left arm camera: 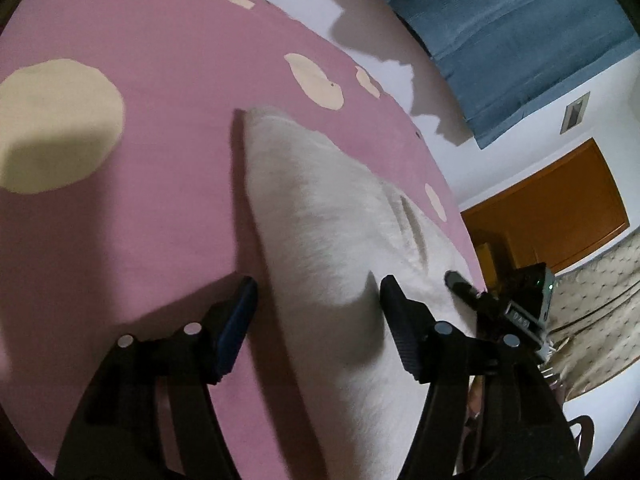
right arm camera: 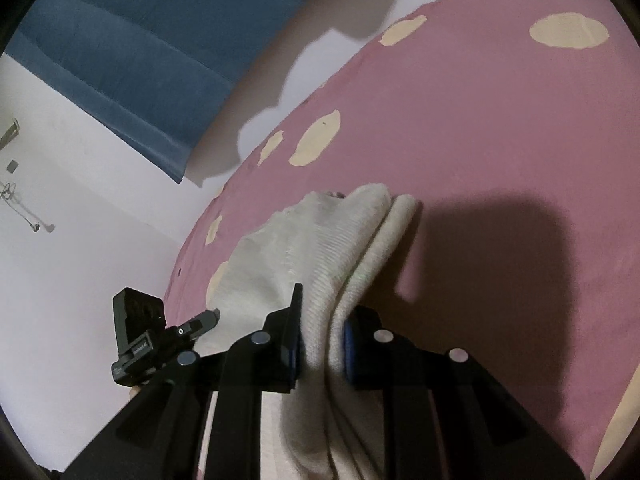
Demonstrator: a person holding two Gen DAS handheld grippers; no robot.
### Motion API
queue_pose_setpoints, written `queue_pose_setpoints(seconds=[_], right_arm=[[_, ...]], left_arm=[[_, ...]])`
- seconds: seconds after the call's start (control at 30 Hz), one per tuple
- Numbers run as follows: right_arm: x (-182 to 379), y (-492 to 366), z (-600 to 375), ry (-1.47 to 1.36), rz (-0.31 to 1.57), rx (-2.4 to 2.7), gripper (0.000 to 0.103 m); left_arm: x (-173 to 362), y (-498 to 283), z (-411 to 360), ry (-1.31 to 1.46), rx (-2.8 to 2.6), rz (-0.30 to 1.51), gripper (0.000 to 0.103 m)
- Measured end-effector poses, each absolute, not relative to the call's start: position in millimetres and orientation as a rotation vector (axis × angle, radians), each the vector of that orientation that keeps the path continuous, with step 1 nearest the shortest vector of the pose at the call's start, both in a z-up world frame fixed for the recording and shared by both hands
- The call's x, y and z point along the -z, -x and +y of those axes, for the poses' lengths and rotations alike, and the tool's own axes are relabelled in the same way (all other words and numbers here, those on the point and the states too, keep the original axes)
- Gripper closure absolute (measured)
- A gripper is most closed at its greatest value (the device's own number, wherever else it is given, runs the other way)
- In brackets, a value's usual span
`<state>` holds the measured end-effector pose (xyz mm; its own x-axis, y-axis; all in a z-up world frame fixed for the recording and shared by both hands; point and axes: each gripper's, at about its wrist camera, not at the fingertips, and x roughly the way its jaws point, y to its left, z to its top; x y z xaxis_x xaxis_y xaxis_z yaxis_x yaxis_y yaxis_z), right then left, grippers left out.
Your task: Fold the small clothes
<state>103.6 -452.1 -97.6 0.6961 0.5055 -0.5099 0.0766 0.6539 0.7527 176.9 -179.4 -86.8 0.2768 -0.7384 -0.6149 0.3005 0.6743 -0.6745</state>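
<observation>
A cream knitted garment (left arm camera: 320, 216) lies on the pink sheet with cream spots (left arm camera: 160, 140). My left gripper (left arm camera: 318, 304) is open and straddles the garment's near part; its pads stand apart from the cloth on both sides. In the right wrist view my right gripper (right arm camera: 322, 334) is shut on a bunched, folded edge of the same garment (right arm camera: 320, 240), which hangs down below the jaws. A fingertip (left arm camera: 456, 281) of the right gripper rests at the garment's right edge in the left wrist view. A fingertip (right arm camera: 204, 320) of the left gripper shows at the left of the right wrist view.
The bed's edge runs close beside the garment (left arm camera: 460, 200). Beyond it are a white wall (right arm camera: 80, 200), a blue padded headboard (left arm camera: 520, 40), an orange wooden door (left arm camera: 560, 208) and a beige patterned cloth (left arm camera: 592, 320). Pink sheet stretches away to the left (left arm camera: 120, 240).
</observation>
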Motion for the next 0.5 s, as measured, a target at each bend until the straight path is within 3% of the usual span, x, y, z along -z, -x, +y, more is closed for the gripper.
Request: queue_pose_setpoints(seconds=[0.07,0.13,0.5], right_arm=[[104,-104,-452,-0.851,0.787,-0.266,0.086],[105,-103,-453,-0.871,0.780,-0.268,0.086],[54,-110,-420,-0.830,0.687,-0.349,0.092]], left_arm=[[92,-177,-188,0.460,0.723,1.090,0.069],[90,-176,-190,0.451,0.699,1.068,0.075],[29,-166,-145,0.422,0.682,0.939,0.081]])
